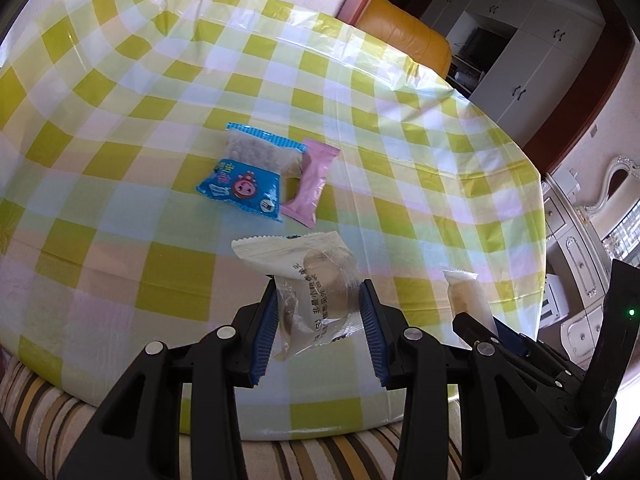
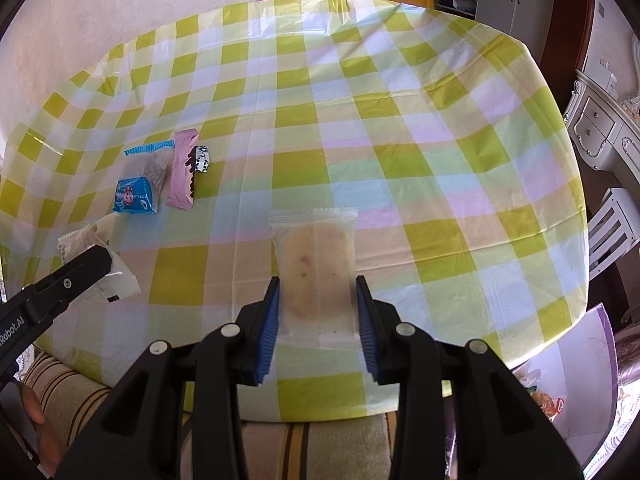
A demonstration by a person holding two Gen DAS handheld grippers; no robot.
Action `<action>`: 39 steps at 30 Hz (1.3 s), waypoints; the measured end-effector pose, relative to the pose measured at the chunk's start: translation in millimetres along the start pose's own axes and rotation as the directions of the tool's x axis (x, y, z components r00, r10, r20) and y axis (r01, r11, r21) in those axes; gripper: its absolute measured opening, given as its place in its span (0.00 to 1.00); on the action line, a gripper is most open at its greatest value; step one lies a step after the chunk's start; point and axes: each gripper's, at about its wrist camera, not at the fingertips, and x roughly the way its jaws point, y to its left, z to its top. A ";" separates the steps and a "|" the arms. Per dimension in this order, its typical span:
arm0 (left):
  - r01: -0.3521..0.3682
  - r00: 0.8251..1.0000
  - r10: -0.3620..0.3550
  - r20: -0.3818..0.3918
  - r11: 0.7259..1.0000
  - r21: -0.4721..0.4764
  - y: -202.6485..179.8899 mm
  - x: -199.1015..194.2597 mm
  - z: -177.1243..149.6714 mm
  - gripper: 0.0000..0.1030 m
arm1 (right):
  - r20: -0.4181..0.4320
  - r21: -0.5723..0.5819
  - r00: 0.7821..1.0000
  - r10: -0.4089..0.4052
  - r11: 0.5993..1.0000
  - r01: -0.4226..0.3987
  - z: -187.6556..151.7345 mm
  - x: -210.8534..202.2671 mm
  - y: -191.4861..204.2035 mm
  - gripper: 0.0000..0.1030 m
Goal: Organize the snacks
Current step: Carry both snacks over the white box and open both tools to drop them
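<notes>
My left gripper (image 1: 318, 300) is shut on a clear packet with a round pastry (image 1: 316, 288), held above the near part of the table; it also shows in the right wrist view (image 2: 96, 248). My right gripper (image 2: 316, 300) is shut on a long clear packet with a pale bar (image 2: 314, 264), also seen in the left wrist view (image 1: 466, 296). On the checked tablecloth (image 1: 160, 160) lie a blue snack packet (image 1: 244, 176), a pink packet (image 1: 310, 182) touching it, and a small black-and-white candy (image 2: 200, 160) beside the pink one.
The table has a yellow-green checked plastic cloth (image 2: 400, 140). A striped cushion (image 1: 40, 408) lies at the near edge. An orange armchair (image 1: 404, 32) stands behind the table. White cabinets (image 2: 596, 124) and a white chair (image 2: 612, 228) stand to the right.
</notes>
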 end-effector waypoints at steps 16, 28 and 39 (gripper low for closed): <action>0.130 0.986 -0.115 -0.117 0.983 0.132 -74.4 6.0 -35.6 0.38 | 0.004 0.105 0.995 -0.102 0.989 0.101 -39.0 -37.4 -85.5 0.35; 0.279 0.936 -0.218 -0.275 0.937 0.210 -134.5 21.3 -69.6 0.38 | -0.026 0.166 0.973 -0.228 0.959 0.229 -64.6 -43.9 -141.2 0.35; 0.377 0.891 -0.276 -0.361 0.893 0.245 -170.5 27.4 -91.3 0.38 | -0.051 0.243 0.953 -0.298 0.922 0.301 -79.1 -50.0 -185.3 0.35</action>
